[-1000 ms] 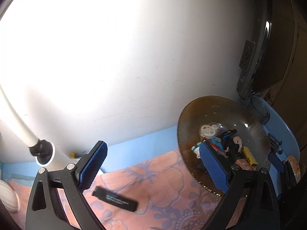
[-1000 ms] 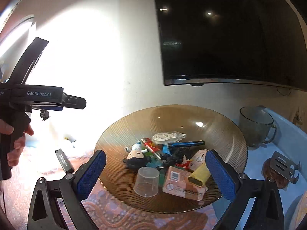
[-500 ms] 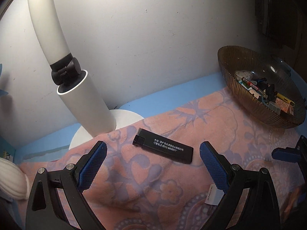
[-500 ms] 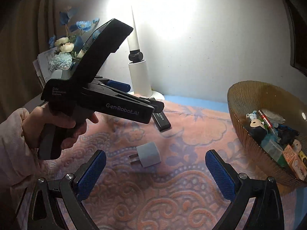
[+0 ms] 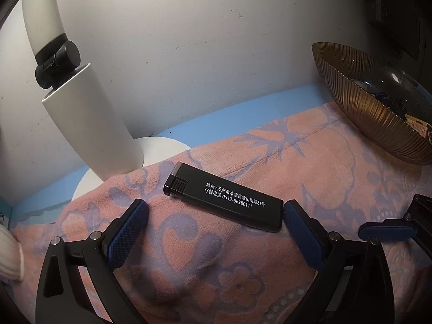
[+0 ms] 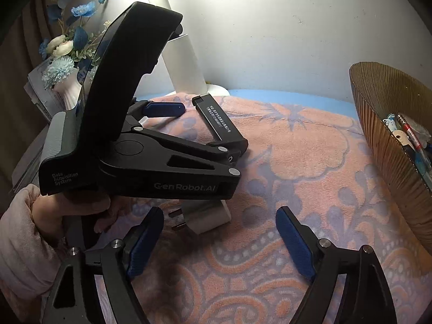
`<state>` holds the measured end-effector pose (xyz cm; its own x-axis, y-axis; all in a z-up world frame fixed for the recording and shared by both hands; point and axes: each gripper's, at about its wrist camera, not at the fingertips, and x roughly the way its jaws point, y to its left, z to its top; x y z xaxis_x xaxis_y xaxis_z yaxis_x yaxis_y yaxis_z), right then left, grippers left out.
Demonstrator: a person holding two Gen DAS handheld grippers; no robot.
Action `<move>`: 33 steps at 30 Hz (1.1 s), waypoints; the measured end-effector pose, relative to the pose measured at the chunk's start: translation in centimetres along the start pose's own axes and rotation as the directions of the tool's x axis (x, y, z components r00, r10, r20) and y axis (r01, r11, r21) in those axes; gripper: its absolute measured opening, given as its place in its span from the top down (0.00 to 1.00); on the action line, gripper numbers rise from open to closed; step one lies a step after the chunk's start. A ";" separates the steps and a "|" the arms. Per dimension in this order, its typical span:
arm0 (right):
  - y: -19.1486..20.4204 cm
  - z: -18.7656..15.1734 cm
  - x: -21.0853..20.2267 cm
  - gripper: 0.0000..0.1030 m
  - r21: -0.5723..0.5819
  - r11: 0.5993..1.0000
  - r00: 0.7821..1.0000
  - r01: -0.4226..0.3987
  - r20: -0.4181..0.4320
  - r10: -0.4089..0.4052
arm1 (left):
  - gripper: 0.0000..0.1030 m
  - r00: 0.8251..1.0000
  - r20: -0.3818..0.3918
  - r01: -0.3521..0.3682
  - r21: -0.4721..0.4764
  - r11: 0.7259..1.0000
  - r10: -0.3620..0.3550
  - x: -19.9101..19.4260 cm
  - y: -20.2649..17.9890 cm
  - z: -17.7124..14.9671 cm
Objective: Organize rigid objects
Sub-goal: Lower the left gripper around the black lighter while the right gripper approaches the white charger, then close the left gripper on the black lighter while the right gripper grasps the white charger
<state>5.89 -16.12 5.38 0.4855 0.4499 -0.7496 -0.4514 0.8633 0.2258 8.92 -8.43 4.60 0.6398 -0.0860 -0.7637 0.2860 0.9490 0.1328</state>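
A slim black plastic lighter (image 5: 224,201) printed with white lettering lies on a salmon-pink towel cloth (image 5: 270,162) patterned with lilac flowers and scrolls, near a ribbed amber glass bowl (image 5: 372,113), a white cylindrical lamp (image 5: 89,124) and blue-padded black fingers (image 5: 127,232).

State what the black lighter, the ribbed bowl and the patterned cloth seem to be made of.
Black lighter: probably plastic, a smooth matte case with crisp white print.
Ribbed bowl: likely amber glass, translucent with glossy highlights on fine ribs, though tinted plastic is possible.
Patterned cloth: soft woven or terry fabric, fuzzy nap and creases.
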 end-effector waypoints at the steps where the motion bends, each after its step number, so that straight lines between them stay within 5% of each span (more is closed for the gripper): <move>1: 0.1 0.1 0.1 0.23 -0.001 1.000 1.000 0.001 0.003 -0.001 | 0.03 1.000 0.001 -0.003 0.003 1.000 0.003 0.1 0.0 0.0; 2: 0.2 0.2 0.3 0.27 -0.004 1.000 1.000 0.004 0.001 -0.004 | 0.03 1.000 0.001 -0.005 0.007 1.000 0.005 0.1 -0.1 0.0; 4: 0.5 0.3 0.4 0.51 -0.015 1.000 1.000 -0.019 0.005 0.019 | 0.03 1.000 0.006 -0.008 0.008 1.000 0.008 0.0 -0.1 -0.1; 9: 0.3 0.1 -0.1 0.65 0.001 0.999 0.999 -0.044 0.030 0.044 | 0.09 1.000 0.009 -0.010 0.010 1.000 0.010 -0.2 -0.2 0.0; 13: -1.4 -0.1 -0.3 0.65 0.092 0.992 0.995 -0.092 0.044 0.088 | 0.33 1.000 0.026 0.001 0.002 1.000 -0.001 -0.6 -0.1 -0.1; 33: -4.3 -1.2 -2.0 0.65 0.212 0.966 0.982 -0.148 0.144 0.119 | 0.33 0.998 0.060 -0.018 -0.023 1.000 0.019 -1.1 1.5 -0.4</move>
<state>5.92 -20.98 5.19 0.5313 0.5776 -0.6197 -0.3494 0.8158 0.4609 8.34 -6.78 5.37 0.6865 -0.0857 -0.7220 0.2581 0.9571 0.1317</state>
